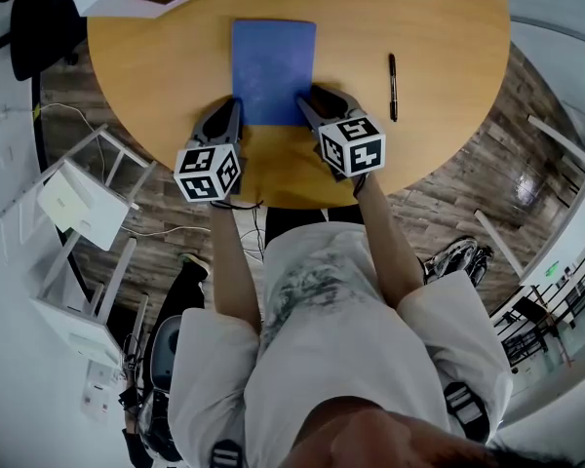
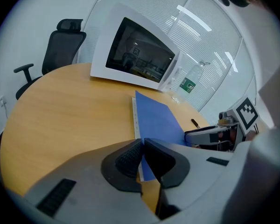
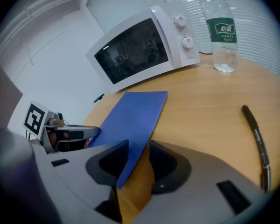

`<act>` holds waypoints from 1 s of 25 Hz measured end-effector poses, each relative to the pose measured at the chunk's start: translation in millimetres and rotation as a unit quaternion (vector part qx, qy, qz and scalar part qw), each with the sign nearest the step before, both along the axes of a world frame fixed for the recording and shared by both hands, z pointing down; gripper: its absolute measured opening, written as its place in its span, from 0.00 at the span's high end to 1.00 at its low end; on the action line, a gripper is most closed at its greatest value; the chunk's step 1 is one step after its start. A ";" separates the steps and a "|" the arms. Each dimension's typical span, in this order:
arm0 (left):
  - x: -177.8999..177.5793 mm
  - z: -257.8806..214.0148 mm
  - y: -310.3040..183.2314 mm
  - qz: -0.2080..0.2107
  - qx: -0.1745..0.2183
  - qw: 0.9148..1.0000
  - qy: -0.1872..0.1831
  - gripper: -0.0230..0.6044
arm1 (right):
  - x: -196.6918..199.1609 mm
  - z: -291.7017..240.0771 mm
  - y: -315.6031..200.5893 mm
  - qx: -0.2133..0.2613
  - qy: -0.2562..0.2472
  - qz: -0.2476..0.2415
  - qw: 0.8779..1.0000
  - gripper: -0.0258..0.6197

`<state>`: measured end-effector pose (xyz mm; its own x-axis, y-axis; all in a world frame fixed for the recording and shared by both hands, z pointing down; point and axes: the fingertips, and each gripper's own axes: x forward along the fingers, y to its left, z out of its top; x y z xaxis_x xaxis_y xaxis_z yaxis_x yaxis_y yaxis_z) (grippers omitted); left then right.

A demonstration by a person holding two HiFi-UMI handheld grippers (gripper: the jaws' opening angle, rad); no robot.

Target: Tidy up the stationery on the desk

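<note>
One blue notebook (image 1: 273, 71), one black pen (image 1: 393, 87)

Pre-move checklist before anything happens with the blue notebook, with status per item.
1. Left gripper grip on notebook: ok, jaws shut on its near corner.
2. Right gripper grip: not ok, the cover sits between the jaws but a gap shows at one pad.
3. Pen clear of the notebook: ok, it lies apart to the right.
4. Bottle upright and out of the way: ok.
5. Nothing under the notebook: cannot tell.
</note>
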<state>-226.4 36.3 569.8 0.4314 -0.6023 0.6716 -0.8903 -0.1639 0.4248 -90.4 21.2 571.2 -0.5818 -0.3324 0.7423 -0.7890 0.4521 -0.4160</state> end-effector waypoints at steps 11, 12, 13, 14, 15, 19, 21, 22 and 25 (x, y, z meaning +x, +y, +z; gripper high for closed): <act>-0.3 -0.7 0.7 0.007 0.004 1.000 0.008 0.93 | 3.5 1.0 -2.4 -0.046 -0.075 0.042 0.995 0.79; -0.1 -1.6 1.4 0.007 0.005 1.000 0.010 0.93 | 3.8 1.2 -2.6 -0.047 -0.074 0.042 0.995 0.80; 0.3 -2.6 2.2 0.007 0.006 1.000 0.011 0.93 | 4.2 1.0 -3.0 -0.048 -0.075 0.044 0.995 0.81; 0.8 -3.6 3.0 0.007 0.007 1.000 0.011 0.93 | 4.4 0.1 -3.5 -0.047 -0.077 0.048 0.995 0.82; 1.1 -4.6 3.6 0.007 0.008 1.000 0.008 0.93 | 4.3 -1.4 -4.0 -0.046 -0.079 0.051 0.994 0.83; 2.5 -9.5 6.7 0.015 0.012 1.000 0.005 0.93 | 3.3 -11.3 -5.3 -0.037 -0.087 0.058 0.994 0.84; 6.3 -12.6 8.7 0.022 0.014 1.000 0.007 0.93 | 5.3 -15.8 -5.7 -0.034 -0.092 0.061 0.993 0.85; 9.4 -14.4 9.5 0.025 0.015 1.000 0.007 0.93 | 7.2 -17.7 -5.7 -0.033 -0.094 0.061 0.993 0.85; 20.5 -21.1 10.2 0.034 0.020 0.999 0.007 0.93 | 14.3 -24.3 -5.7 -0.030 -0.099 0.062 0.993 0.85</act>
<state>-205.8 46.5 548.7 0.4819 -0.5969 0.6415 -0.8704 -0.2416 0.4291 -76.0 15.5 546.9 -0.6760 -0.3693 0.6377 -0.7368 0.3258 -0.5924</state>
